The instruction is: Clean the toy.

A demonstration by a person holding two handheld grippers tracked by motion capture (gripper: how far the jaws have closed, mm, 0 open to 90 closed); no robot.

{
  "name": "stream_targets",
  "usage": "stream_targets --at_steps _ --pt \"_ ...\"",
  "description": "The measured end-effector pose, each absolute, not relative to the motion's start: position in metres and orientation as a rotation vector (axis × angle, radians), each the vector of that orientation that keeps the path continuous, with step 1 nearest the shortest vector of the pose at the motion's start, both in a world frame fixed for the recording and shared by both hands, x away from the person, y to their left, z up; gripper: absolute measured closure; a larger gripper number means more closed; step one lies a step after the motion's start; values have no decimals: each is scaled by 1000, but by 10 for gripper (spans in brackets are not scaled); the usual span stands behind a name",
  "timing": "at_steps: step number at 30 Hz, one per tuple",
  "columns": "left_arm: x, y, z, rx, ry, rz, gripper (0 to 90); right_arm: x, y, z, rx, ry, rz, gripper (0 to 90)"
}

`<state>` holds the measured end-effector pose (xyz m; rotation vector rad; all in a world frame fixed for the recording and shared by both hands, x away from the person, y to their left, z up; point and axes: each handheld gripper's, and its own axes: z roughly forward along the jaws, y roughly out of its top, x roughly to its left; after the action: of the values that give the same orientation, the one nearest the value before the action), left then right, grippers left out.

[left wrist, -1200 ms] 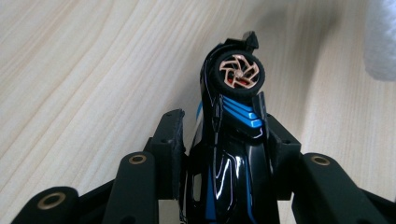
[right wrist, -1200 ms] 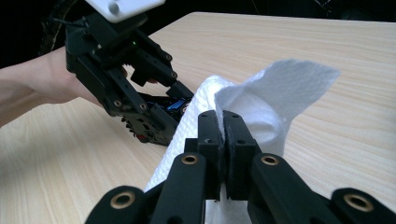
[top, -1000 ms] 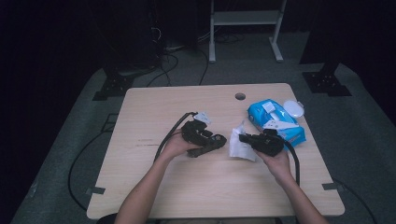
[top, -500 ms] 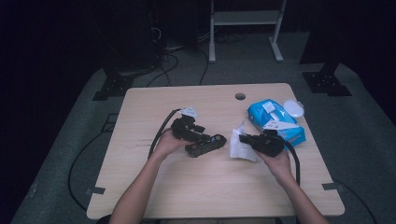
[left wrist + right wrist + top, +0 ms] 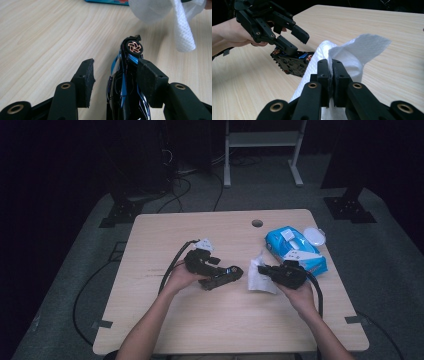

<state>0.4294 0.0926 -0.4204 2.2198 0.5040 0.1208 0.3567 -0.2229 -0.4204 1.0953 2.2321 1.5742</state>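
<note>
A blue pack of wipes (image 5: pixel 296 251) lies near the right edge of the surface (image 5: pixel 200 320), a white round lid (image 5: pixel 314 236) just beside it. Left of the pack, the right claw (image 5: pixel 331 82) is clamped shut on a white wipe (image 5: pixel 359 50), which hangs between the pack and the toy car (image 5: pixel 127 82). The black and blue car lies on its side near the middle of the surface, its long axis running toward the wipe, a copper-spoked wheel (image 5: pixel 134 47) facing up. The left claw (image 5: pixel 115 80) has just been opening; the car sits between its jaws, the left pad clear of it.
</note>
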Motion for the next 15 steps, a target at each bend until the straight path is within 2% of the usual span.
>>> stream_targets --at_steps 10,15 --pt "413 88 -423 2209 446 142 488 355 -226 -422 1092 2236 1564 850" --pt "407 85 -425 2216 433 141 446 354 -227 -423 1090 2241 1557 849"
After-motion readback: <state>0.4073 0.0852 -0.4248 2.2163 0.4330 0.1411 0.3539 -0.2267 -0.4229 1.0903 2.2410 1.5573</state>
